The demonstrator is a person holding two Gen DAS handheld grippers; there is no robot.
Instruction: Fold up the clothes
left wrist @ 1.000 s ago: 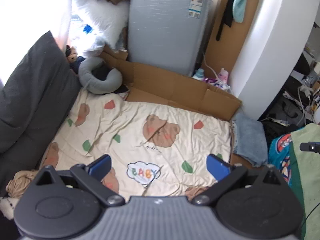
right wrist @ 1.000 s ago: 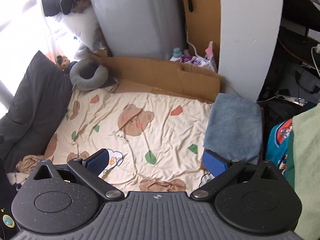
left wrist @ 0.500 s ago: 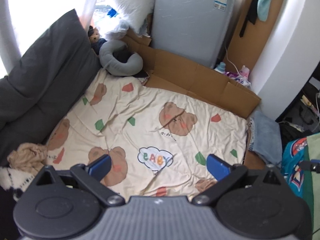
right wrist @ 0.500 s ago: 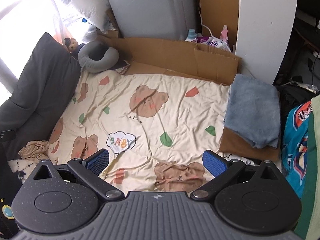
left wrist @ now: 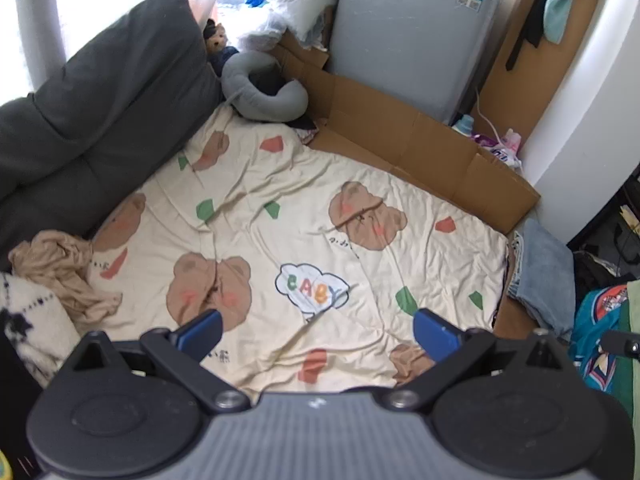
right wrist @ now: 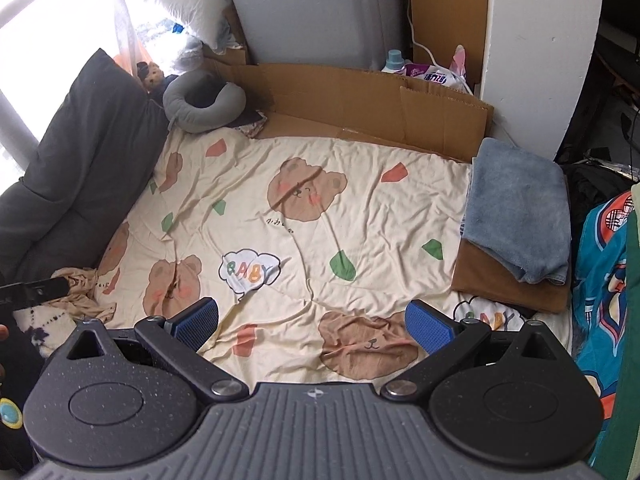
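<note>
A cream bear-print sheet [left wrist: 304, 236] [right wrist: 304, 224] covers the bed. A crumpled tan garment [left wrist: 64, 268] [right wrist: 80, 296] lies at its left edge beside a white patterned cloth [left wrist: 28, 320]. A folded grey-blue piece [right wrist: 516, 216] [left wrist: 548, 276] rests on a folded brown one [right wrist: 508, 284] at the right edge. My left gripper [left wrist: 318, 334] hovers open above the sheet's near part, holding nothing. My right gripper [right wrist: 312, 324] is also open and empty, over a bear print near the front.
A dark grey cushion [left wrist: 88, 120] lines the left side. A grey neck pillow [right wrist: 204, 100] and cardboard [right wrist: 360, 100] sit at the back before a grey appliance [left wrist: 404, 28]. A white wall corner [right wrist: 540, 48] and colourful fabric [right wrist: 604, 264] stand at right.
Both grippers pulled back and up from the bed, so more of the sheet and the left clothes pile show. The jaws stayed open.
</note>
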